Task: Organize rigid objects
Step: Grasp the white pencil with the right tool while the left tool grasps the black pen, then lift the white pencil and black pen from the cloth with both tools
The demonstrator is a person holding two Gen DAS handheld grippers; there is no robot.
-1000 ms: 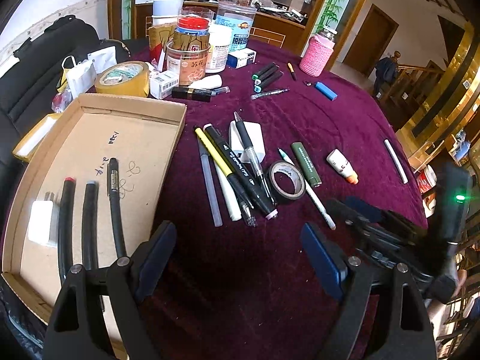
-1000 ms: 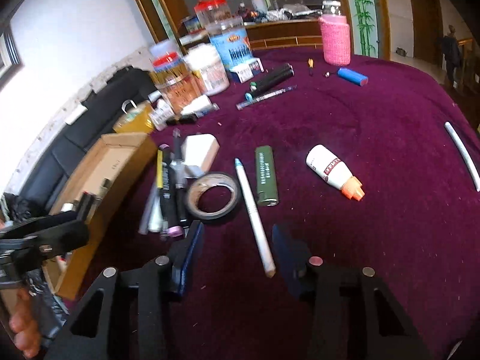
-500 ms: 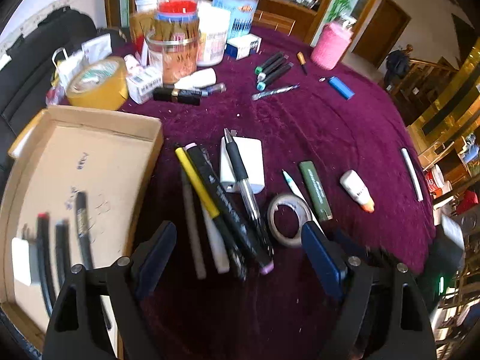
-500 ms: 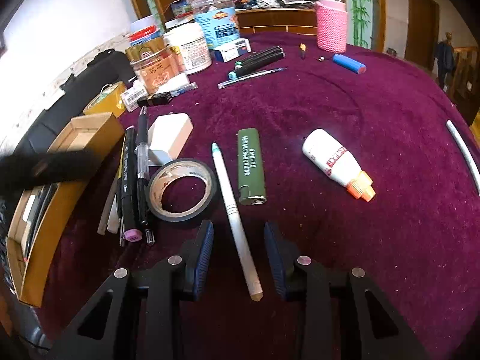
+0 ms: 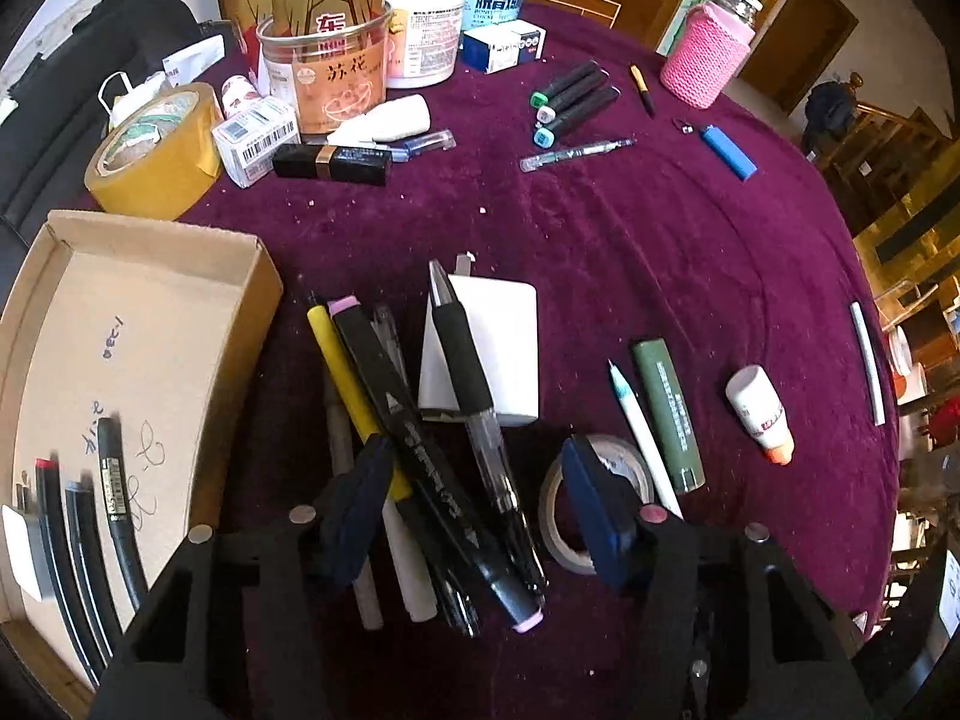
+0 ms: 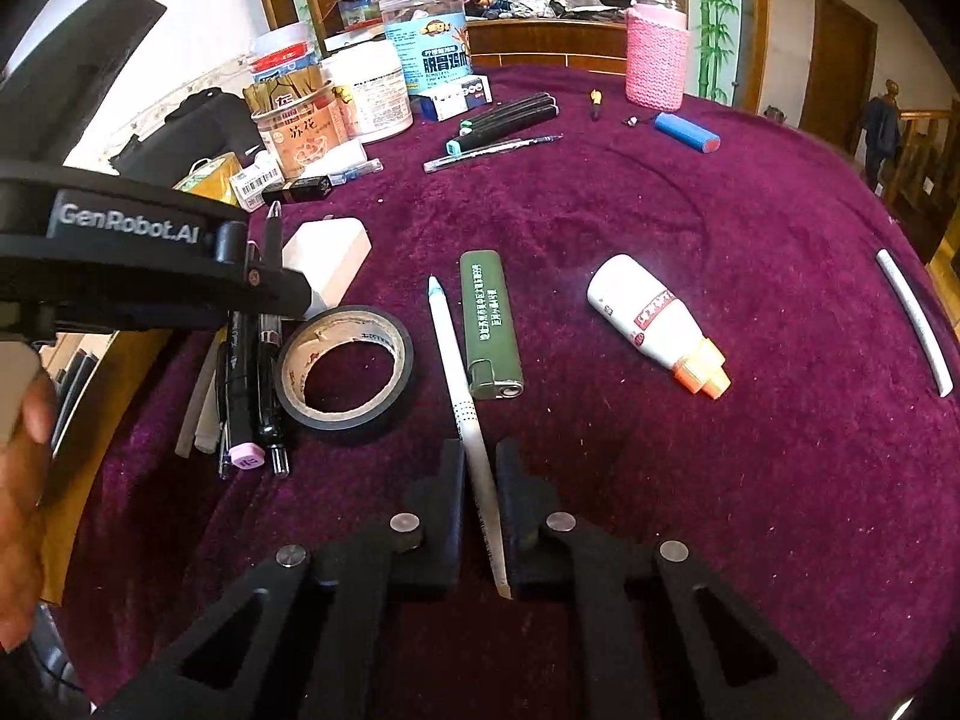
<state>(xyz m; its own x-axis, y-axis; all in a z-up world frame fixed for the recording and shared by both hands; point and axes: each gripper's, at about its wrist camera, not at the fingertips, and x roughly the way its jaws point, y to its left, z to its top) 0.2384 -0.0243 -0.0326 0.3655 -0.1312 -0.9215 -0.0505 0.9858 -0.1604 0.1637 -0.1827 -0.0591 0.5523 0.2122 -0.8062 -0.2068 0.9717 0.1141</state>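
Note:
My right gripper point(image 6: 480, 468) is shut on the white pen point(image 6: 462, 396), which lies on the purple cloth beside the green lighter point(image 6: 489, 324). My left gripper point(image 5: 480, 480) is open and straddles a bundle of pens and markers: a black marker with pink caps point(image 5: 420, 456), a yellow pen point(image 5: 345, 372) and a black-grip pen point(image 5: 462, 366) lying across a white charger point(image 5: 504, 336). The black tape roll point(image 5: 624, 468) sits under its right finger. The cardboard tray point(image 5: 150, 252) at left holds three dark pens point(image 5: 90, 534) and a small white block.
A white glue bottle point(image 6: 654, 318) and a white stick point(image 6: 915, 318) lie to the right. At the back stand jars point(image 5: 324, 66), yellow tape point(image 5: 150, 150), a lipstick point(image 5: 330, 163), markers point(image 5: 576, 99), a blue lighter point(image 5: 729, 151) and a pink-sleeved bottle point(image 5: 708, 54).
My right gripper has closed onto the white pen. My left gripper has moved forward and down over the pen bundle, staying open.

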